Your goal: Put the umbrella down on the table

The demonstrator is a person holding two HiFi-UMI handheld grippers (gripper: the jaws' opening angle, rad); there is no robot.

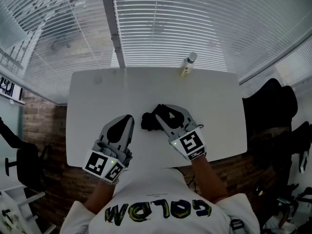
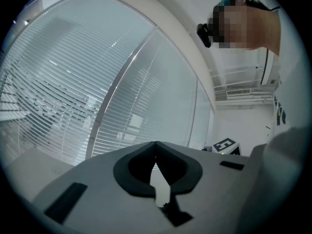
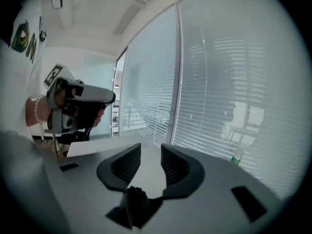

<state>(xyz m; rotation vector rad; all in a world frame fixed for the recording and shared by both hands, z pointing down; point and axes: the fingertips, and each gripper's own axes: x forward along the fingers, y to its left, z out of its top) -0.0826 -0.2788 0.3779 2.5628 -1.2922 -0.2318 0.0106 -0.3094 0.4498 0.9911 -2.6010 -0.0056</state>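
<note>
**Umbrella (image 1: 147,122) lies folded on the desk (image 1: 97,111).**
Right hand-held gripper (image 1: 161,112) sits just over the umbrella, jaws spread and pinching nothing. Left hand-held gripper (image 1: 129,117), just left of the umbrella, has jaws pressed together. Risk: a spread jaw could snag loose fabric and drag the umbrella.

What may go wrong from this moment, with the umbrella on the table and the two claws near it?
1. The right claw is open, with its tips close over the black umbrella lying on the table. When it moves away, it may catch the fabric and drag the umbrella.
2. The bottle stands at the table's far edge. A forward sweep could probably tip it.
</note>
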